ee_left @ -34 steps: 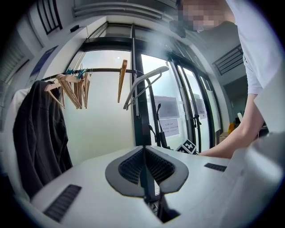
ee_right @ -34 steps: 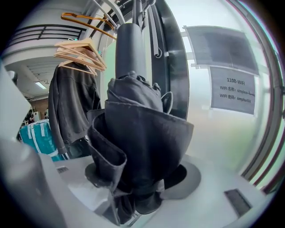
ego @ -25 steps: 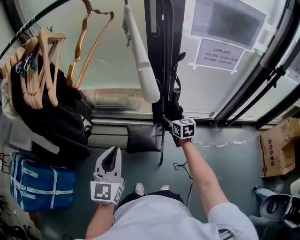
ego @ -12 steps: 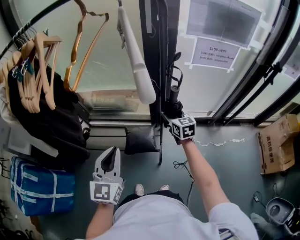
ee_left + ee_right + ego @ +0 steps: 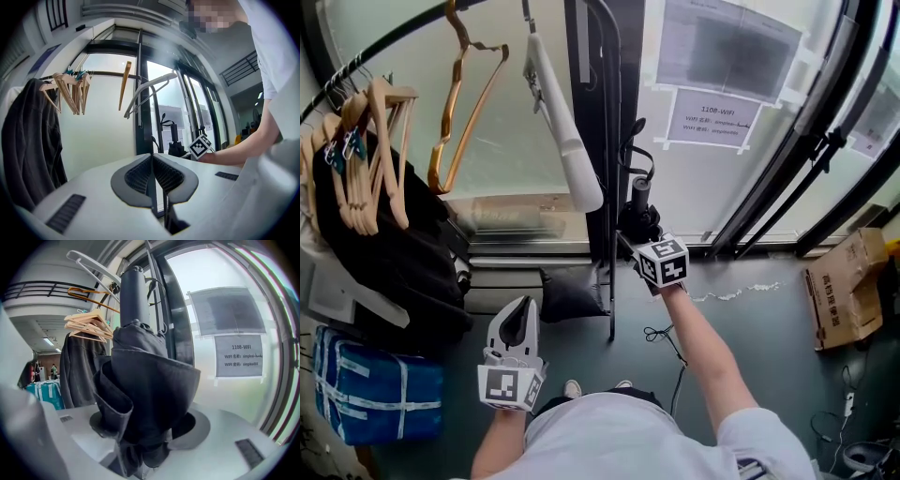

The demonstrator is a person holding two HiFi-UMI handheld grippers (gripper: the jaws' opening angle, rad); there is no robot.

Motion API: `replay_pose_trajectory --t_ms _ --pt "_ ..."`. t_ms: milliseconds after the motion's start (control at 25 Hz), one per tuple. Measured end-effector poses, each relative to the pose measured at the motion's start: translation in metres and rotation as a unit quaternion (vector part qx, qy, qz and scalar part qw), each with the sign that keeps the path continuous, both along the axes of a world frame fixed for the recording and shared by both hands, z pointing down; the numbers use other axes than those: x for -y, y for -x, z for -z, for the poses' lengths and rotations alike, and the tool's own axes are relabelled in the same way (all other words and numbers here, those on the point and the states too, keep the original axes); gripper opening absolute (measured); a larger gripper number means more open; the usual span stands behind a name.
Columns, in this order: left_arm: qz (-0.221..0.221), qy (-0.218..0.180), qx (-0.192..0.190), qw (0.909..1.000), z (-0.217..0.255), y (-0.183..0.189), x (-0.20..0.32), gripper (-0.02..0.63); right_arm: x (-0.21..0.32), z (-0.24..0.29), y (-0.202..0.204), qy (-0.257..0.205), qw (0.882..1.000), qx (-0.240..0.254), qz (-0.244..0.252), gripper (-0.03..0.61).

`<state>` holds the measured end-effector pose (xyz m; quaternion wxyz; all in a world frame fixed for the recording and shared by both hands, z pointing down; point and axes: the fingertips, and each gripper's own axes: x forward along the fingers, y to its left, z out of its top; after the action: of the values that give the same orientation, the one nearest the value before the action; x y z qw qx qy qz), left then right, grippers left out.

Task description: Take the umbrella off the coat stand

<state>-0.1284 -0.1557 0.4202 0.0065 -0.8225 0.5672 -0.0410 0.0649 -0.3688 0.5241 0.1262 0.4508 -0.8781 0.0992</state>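
Raised slightly since a second ago, the right gripper at frame centre is clenched around the folded black umbrella, just beside the coat stand pole, while the left gripper, lower left, hangs closed and empty.
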Motion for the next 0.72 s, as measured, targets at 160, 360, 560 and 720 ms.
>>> replay_pose_trajectory --t_ms 160,360,560,720 --pt "-0.005 -0.003 -0.003 1.0000 0.000 -0.003 0.001 0.031 -0.001 0.021 -0.003 -0.016 1.000 0.005 -0.001 0.261" --pt "-0.009 -0.002 -0.007 0.9999 -0.002 -0.009 0.002 0.031 -0.001 0.042 -0.003 -0.028 1.000 0.008 0.008 0.262" --pt "-0.011 -0.006 -0.010 0.9999 0.000 -0.015 0.003 0.031 -0.003 0.057 -0.004 -0.041 0.999 0.009 0.013 0.262" --pt "-0.006 -0.006 -0.012 0.9999 -0.001 -0.016 0.003 0.031 0.000 0.067 -0.004 -0.053 0.998 0.004 0.016 0.262"
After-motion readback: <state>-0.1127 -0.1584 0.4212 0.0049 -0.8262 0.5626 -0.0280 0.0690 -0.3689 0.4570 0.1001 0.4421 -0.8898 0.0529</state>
